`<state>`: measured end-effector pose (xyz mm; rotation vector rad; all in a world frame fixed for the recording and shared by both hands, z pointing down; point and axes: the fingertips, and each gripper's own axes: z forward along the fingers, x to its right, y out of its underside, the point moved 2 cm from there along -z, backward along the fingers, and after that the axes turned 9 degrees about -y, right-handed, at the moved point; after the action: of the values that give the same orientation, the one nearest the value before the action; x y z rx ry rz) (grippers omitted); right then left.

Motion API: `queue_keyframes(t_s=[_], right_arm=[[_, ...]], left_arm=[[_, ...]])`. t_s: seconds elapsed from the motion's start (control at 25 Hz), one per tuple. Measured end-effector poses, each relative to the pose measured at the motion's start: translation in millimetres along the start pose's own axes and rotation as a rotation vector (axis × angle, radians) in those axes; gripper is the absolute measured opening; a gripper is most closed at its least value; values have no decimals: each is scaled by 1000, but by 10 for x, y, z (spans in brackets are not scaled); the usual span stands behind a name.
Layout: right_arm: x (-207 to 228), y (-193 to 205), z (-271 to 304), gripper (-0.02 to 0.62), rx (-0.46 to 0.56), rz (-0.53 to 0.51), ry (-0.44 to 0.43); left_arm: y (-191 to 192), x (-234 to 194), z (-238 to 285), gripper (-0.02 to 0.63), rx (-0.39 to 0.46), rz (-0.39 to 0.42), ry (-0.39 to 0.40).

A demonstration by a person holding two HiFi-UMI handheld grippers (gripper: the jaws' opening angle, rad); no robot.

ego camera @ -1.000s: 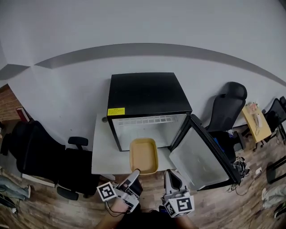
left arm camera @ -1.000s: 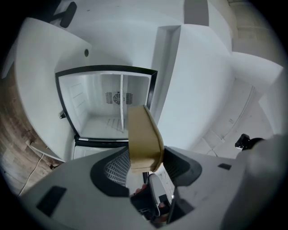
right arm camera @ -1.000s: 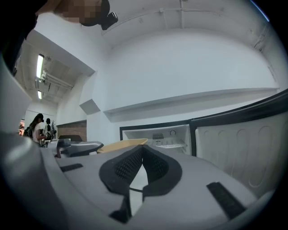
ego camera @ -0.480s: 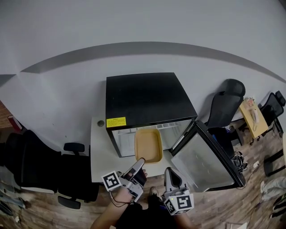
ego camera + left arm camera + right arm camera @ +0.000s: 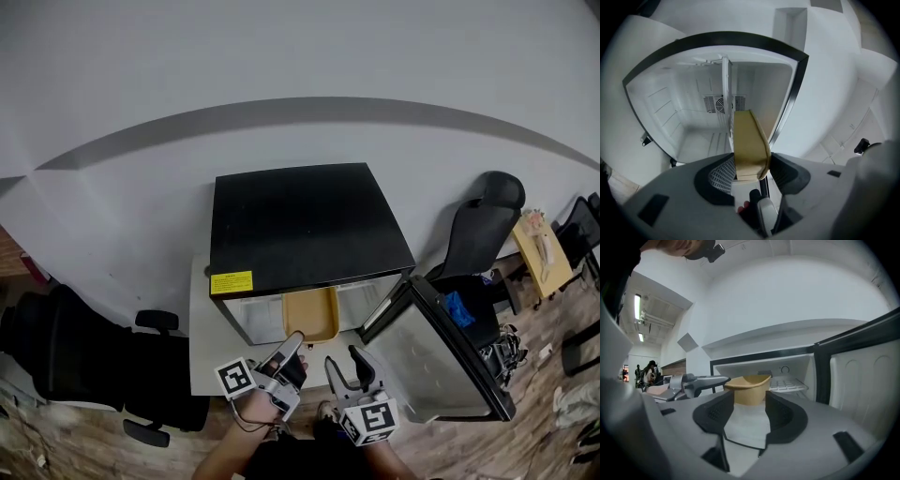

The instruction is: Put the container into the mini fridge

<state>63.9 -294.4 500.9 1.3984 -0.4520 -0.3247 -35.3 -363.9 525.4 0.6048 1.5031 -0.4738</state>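
Tan container (image 5: 309,316) half inside open mini fridge (image 5: 305,225) on white table (image 5: 200,328) in head view. In left gripper view, pinched at near rim by left tool (image 5: 750,174), far end past fridge doorway. In right gripper view, opening at right tool (image 5: 749,412), nothing between jaws, container just ahead.

You see a tan container (image 5: 309,314), a fridge (image 5: 305,220) black outside and white inside with a yellow label (image 5: 231,282), a black chair (image 5: 478,225), and a white wall (image 5: 281,56) crossed by a grey band (image 5: 300,105).
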Motion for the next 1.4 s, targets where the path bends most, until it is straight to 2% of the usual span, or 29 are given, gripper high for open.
queue_keyframes(t_s=[0.08,0.4,0.8,1.0,1.2,1.4], right_arm=[[66,44,123,234,-29,-14,-25],[302,88,521,285,-69,-42,-63],[449,78,766,285,-84,-66,-59],[474,70,833,285,-80,-68,-49],[462,76,874,285,-81,-69,-47],[489,43,931,285,-77,-76,-42]], left_arm=[[-16,-14,91,229,5,-1,-6],[-19,-95,328,229,13,-7,-30],[-122,-102,459,232,35,-31,-20],[-175,-81,444,301,35,-30,3],[-187,-53,361,314,40,-33,10],[-194,-169,126,316,79,-53,-18]])
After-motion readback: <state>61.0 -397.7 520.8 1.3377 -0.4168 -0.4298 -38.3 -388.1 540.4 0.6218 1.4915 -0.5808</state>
